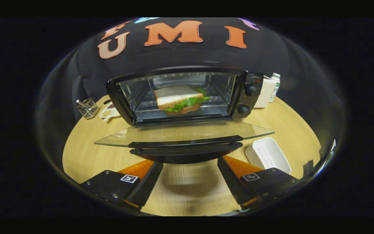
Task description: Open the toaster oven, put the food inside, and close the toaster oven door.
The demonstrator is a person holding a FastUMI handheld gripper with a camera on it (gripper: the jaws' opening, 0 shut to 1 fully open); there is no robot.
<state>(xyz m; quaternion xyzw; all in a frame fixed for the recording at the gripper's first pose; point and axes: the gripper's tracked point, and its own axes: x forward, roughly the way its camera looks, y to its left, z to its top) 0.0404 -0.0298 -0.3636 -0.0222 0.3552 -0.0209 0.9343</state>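
Gripper view: the oven (183, 94) stands at the far side of the round table (86, 152), its glass door (183, 133) folded down flat toward the camera, the handle (185, 150) at the door's near edge. The sandwich (180, 99) already lies on the rack inside the oven, roughly in the middle of the chamber, lettuce showing at its right and near edges. So opening and loading look done, and what is left, as I judge it, is lifting the door shut. The gripper (190, 174) sits low and near, aimed straight at the oven, its fingers spread wide apart and holding nothing; the handle lies just ahead of them, centred on the gap, not touched. A white tray (268, 156) rests on the table just right of the handle, beside the right finger. At the far left stand a wire rack (88, 108) and a small dish (109, 112); at the far right, behind the oven's knobs (248, 100), stand a white box (266, 92) and a bottle (275, 84).
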